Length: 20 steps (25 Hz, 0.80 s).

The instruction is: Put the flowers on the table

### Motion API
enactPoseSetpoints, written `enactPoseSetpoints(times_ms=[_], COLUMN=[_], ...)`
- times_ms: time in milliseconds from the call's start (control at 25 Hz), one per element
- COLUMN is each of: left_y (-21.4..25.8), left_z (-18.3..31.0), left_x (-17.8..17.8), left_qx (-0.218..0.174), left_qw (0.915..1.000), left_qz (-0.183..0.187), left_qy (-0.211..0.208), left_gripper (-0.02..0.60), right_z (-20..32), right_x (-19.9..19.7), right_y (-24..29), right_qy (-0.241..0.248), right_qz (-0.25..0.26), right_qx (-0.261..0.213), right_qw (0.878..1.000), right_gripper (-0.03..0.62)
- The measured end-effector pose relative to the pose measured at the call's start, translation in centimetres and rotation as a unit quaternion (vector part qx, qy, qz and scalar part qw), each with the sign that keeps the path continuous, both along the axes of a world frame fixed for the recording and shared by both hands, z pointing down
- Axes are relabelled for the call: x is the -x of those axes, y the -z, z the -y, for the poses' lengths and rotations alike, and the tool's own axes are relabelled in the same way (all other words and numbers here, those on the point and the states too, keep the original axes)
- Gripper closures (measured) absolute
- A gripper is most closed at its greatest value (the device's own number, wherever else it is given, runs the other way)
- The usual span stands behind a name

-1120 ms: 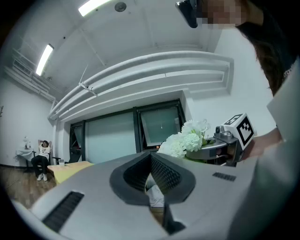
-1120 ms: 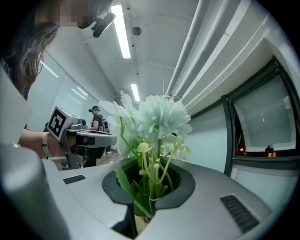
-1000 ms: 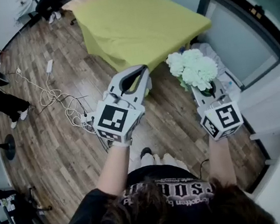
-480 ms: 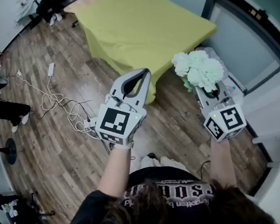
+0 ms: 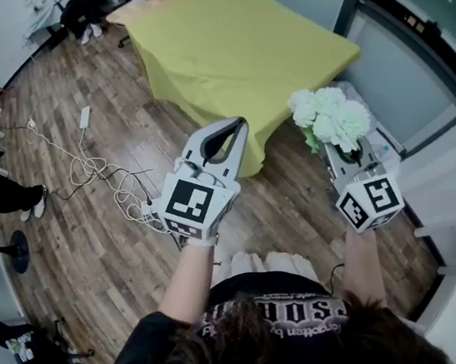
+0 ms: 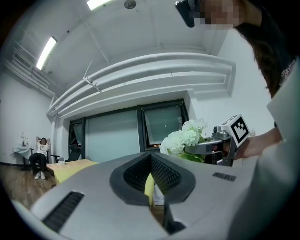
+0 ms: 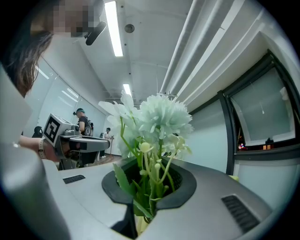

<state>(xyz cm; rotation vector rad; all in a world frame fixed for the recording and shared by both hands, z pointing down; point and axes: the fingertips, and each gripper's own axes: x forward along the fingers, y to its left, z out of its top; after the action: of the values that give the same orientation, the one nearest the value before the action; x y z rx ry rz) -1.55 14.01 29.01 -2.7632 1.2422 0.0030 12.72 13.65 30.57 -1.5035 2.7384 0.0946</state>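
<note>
Ahead of the person, across a stretch of wooden floor (image 5: 93, 238), stands the surface (image 5: 225, 43). It is draped in a yellow cloth that hangs down its sides, and its far end is cut off at the top of the head view. Nearer, both grippers are held up in front of the person, well short of the surface. The left gripper (image 5: 241, 122) has its fingers brought together on nothing; only a sliver of yellow cloth shows through the loop behind them. The right gripper (image 5: 346, 150) has its fingers clamped on the green stems (image 7: 149, 180) of the flowers (image 5: 330, 114). This bunch of white blooms stands upright above the grip, off to the right of the surface's near corner and not over it.

As I read it, the pickup is done and the carry is under way. Reaching the surface, lowering the bunch and letting go are left.

The lower ends of the stems are hidden beneath the fingers, so I cannot tell their length or whether they are bound.
</note>
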Motion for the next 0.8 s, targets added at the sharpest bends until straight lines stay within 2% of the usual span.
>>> enactPoseSetpoints(times_ms=[320, 800], left_y=[-0.6, -1.2], left_z=[2.0, 10.4], left_x=[1.0, 1.4], left_qx=[0.007, 0.012], left_qw=[0.9999, 0.9996], left_qz=[-0.012, 0.002], left_qy=[0.005, 0.027], left_gripper=[0.583, 0.583], right_z=[2.7, 12.0], right_x=[0.1, 0.2], right_y=[-1.1, -1.6], right_qy=[-0.001, 0.014], right_qz=[-0.004, -0.005], right_qx=[0.015, 0.016], right_qw=[1.0, 1.0], right_gripper=[0.528, 0.528])
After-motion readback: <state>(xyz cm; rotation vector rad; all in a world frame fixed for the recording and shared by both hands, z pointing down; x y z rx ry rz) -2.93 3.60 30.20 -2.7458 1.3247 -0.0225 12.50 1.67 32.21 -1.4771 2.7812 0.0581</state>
